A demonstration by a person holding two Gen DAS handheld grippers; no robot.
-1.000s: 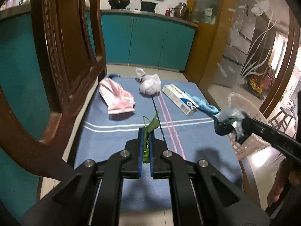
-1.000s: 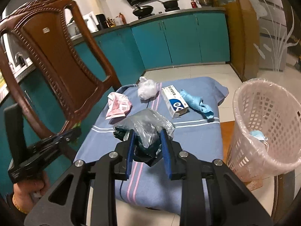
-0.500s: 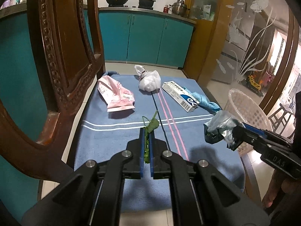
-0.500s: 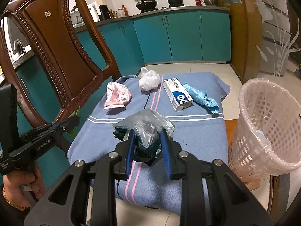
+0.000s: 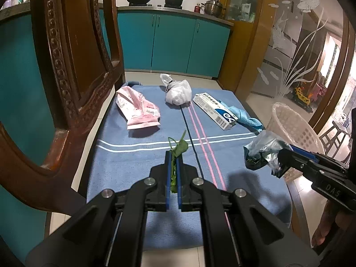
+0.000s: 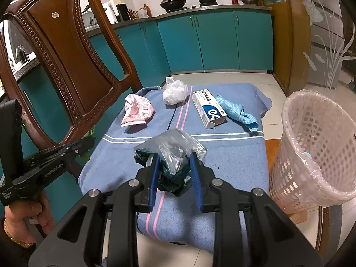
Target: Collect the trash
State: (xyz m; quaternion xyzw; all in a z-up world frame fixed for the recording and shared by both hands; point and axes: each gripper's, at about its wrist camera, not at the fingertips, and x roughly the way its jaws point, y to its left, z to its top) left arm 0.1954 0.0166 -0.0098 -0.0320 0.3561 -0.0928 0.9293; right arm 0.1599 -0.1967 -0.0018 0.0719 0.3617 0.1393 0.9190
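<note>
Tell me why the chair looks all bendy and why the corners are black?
Left wrist view: the fisheye lens bows the chair and leaves black corners; the left gripper casts a soft shadow on the cloth. Right wrist view: same curving on the chair and basket; the plastic bag in the right gripper shows glare; the picture is sharp.
</note>
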